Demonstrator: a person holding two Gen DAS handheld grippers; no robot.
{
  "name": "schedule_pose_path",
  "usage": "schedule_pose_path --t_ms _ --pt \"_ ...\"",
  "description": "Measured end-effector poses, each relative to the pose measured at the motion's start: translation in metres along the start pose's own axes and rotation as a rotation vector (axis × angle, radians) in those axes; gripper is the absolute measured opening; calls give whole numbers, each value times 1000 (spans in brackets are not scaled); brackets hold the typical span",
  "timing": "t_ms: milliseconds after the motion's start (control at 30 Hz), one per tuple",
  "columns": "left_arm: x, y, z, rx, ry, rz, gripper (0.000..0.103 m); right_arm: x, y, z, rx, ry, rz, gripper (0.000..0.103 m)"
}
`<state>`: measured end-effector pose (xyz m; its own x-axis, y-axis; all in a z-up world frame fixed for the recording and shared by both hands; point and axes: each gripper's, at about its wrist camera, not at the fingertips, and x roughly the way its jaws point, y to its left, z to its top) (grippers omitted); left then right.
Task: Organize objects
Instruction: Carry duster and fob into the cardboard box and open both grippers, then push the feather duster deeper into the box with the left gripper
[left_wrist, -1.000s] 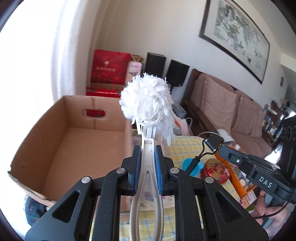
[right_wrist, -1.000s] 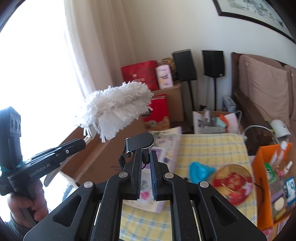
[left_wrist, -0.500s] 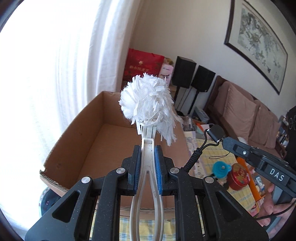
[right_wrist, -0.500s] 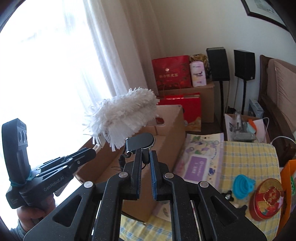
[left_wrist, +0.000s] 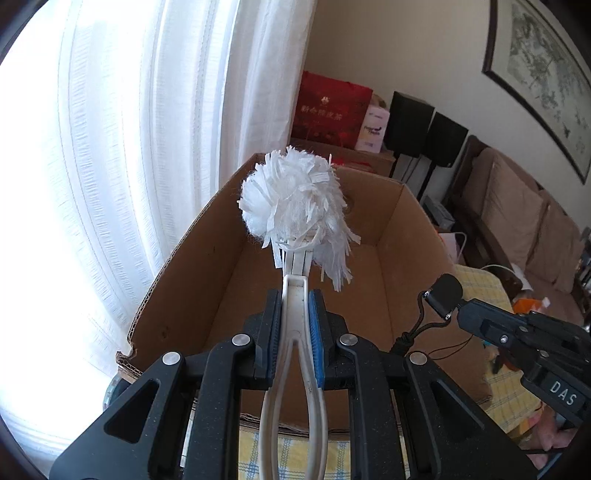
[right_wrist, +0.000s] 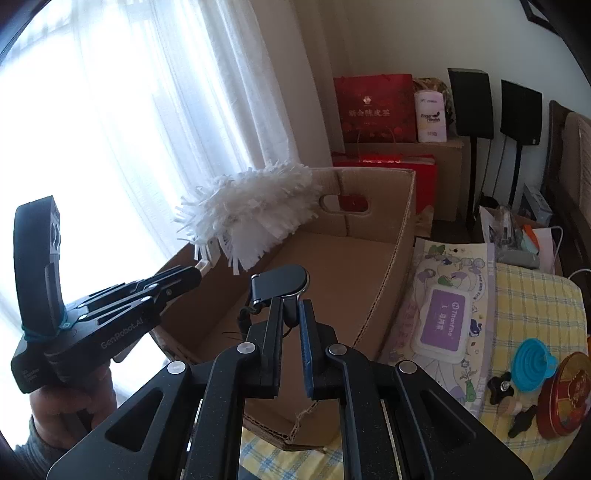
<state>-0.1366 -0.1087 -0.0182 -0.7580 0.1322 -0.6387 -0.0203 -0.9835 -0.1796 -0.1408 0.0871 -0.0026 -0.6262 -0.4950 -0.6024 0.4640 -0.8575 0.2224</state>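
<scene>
The left gripper (left_wrist: 294, 317) has its jaws clenched on the white handle of a duster (left_wrist: 295, 206), whose fluffy white head is held up over the open cardboard box (left_wrist: 406, 258). From the other side, the duster (right_wrist: 255, 214) leans out above the box's near-left rim, not touching the cardboard.

The right gripper (right_wrist: 291, 325) pinches a small black clip-like gadget (right_wrist: 280, 284) with a short cord hanging from it; its jaws are closed on the gadget's lower part, just over the box's near wall. The same gadget (left_wrist: 445, 295) shows at the tip of the right gripper beside the box.

The cardboard box (right_wrist: 369, 280) stands at the window-side edge of the surface, on a yellow checked cloth (right_wrist: 524, 295). Just beside its right wall lies a pack of wet wipes (right_wrist: 441, 323) on a printed sheet. Near the right edge sit a blue funnel (right_wrist: 533, 363) and a red round tin (right_wrist: 569, 393), touching or nearly so.
</scene>
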Motion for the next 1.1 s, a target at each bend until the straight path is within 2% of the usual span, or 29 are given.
schedule_pose_path --t_ms 233,300,367,400,533,600,800,967,1100 --pt "8 11 -4 -28 15 25 16 21 11 -6 -29 49 2 10" --pt "5 14 -3 -50 20 5 27 24 12 -7 -33 57 -8 12" --pt "2 15 -1 -59 12 -2 41 23 11 -9 -34 56 -23 28" --pt "0 15 1 -59 5 1 44 21 10 -9 -31 51 -23 31" --pt "-9 14 6 -69 -21 -28 68 7 4 -5 -12 19 -27 34" --pt "-12 13 10 -69 -33 -39 74 -1 3 -1 -8 3 -39 38" --pt "-18 18 15 -82 -32 -39 76 -26 -4 5 7 -44 -71 48" --pt "-18 20 1 14 10 70 76 -38 -10 1 14 -51 -82 50" --pt "-14 24 -9 38 53 78 74 -39 -12 -6 14 -37 -80 51"
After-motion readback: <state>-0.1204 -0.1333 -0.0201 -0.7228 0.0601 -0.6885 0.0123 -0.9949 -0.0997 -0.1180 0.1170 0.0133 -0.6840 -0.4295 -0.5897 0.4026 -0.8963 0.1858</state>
